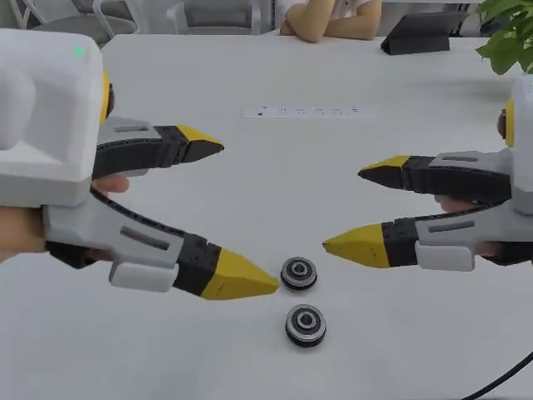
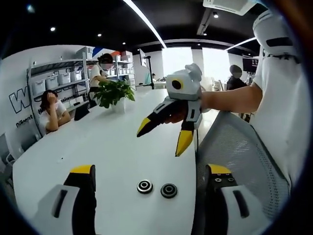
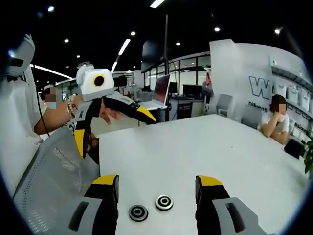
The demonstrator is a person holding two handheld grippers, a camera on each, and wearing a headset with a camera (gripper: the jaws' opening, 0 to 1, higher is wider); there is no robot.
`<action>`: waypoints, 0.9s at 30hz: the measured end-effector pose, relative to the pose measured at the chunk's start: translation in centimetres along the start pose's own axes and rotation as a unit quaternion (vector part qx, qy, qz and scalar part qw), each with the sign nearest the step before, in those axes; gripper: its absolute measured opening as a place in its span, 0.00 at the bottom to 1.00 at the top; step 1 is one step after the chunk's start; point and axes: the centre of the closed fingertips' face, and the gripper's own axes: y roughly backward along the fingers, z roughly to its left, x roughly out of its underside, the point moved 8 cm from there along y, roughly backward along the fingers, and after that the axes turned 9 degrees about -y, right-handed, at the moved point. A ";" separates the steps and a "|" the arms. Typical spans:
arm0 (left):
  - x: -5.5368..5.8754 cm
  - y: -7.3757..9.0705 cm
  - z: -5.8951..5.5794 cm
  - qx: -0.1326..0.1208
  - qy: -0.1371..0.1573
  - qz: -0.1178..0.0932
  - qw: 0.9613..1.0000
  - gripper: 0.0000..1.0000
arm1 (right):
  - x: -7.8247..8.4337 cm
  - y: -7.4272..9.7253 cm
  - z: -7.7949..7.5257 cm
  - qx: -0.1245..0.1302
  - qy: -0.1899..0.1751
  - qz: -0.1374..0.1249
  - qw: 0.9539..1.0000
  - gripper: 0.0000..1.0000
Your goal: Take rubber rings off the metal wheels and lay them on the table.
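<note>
Wheels come first: nearest to us on the white table (image 1: 400,333) lie the nearer wheel (image 1: 306,324) and, just beyond it, the farther wheel (image 1: 298,273). They lie flat, close together but apart, and each seems to wear its black rubber ring. Past them we hold both claws released and grasping nothing. The left gripper (image 1: 247,215) gapes wide, its lower yellow tip just beside the farther wheel. The right gripper (image 1: 342,208) is spread open too, hovering clear of both wheels. Farther off sit a power strip (image 1: 308,111), then a tablet (image 1: 420,37) and a plant (image 1: 508,37). We judge the risk to be skidding: a pointed tip nudging a small flat wheel could slide it into its neighbour. A stretched ring could also spring loose and roll away.
</note>
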 end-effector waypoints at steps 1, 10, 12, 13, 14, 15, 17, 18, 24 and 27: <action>0.0 -0.2 0.1 -0.001 0.001 -0.002 1.000 0.90 | 0.2 -0.2 0.0 -0.005 -0.001 0.000 1.000 0.60; 0.5 -3.3 0.0 0.011 -0.006 -0.021 1.000 0.80 | 3.2 -1.1 -0.1 -0.023 -0.003 0.035 0.999 0.51; 0.7 -3.9 -0.3 0.012 -0.012 -0.028 0.999 0.77 | 3.9 -1.1 -0.1 -0.025 -0.004 0.046 0.999 0.51; 0.8 -4.1 -0.5 0.013 -0.014 -0.030 0.999 0.76 | 4.1 -1.1 -0.1 -0.026 -0.004 0.048 0.999 0.50; 1.0 -4.5 -0.7 0.014 -0.018 -0.036 0.999 0.73 | 4.3 -1.2 -0.2 -0.028 -0.006 0.049 0.998 0.48; 1.2 -4.6 -0.8 0.015 -0.021 -0.038 0.999 0.70 | 4.5 -1.2 -0.2 -0.031 -0.008 0.050 0.998 0.46; 1.8 -4.9 -1.0 0.010 -0.024 -0.041 0.999 0.61 | 5.1 -1.5 -0.3 -0.036 -0.009 0.060 0.998 0.42; 2.1 -5.0 -1.1 0.007 -0.024 -0.044 0.999 0.60 | 5.5 -1.7 -0.3 -0.035 -0.007 0.070 0.997 0.42; 3.8 -5.5 -1.5 0.002 -0.009 -0.052 0.999 0.45 | 7.2 -2.4 0.0 -0.054 -0.006 0.101 0.993 0.34; 4.9 -5.9 -1.8 0.009 -0.003 -0.040 0.999 0.41 | 8.2 -2.7 0.1 -0.052 -0.008 0.120 0.991 0.34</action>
